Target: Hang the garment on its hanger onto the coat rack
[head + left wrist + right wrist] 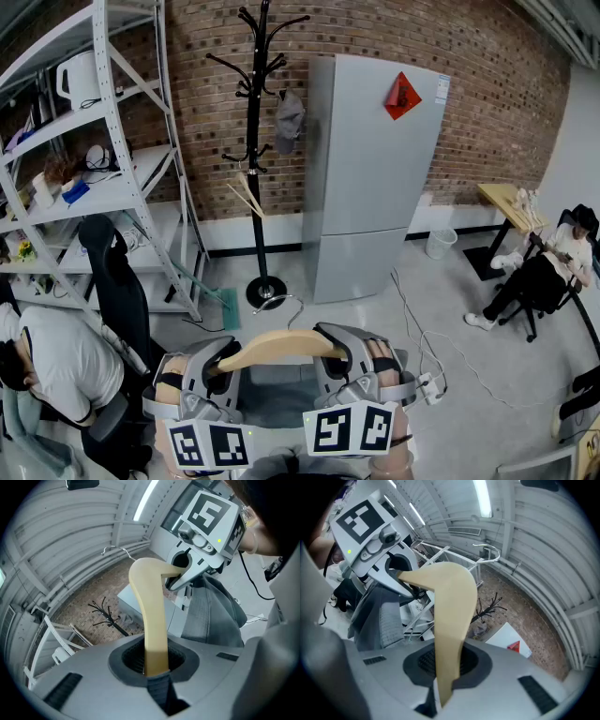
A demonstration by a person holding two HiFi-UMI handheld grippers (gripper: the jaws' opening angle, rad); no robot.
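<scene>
A pale wooden hanger [277, 347] is held level low in the head view, and a grey garment [272, 392] hangs beneath it. My left gripper [220, 361] is shut on its left arm, my right gripper [342, 354] on its right arm. In the left gripper view the hanger [152, 616] rises out of the left gripper [154, 667], with its metal hook [115, 550] above and the garment [211, 616] to the right. In the right gripper view the hanger [447, 620] is clamped in the right gripper [447, 665]. The black coat rack [260, 141] stands ahead by the brick wall.
A grey cap [289, 117] hangs on the rack. A grey fridge [370, 178] stands right of it and metal shelving [103, 159] left. A black chair [117, 291] and a seated person [56, 361] are at the left, another person [544, 272] at the right. Cables [422, 328] cross the floor.
</scene>
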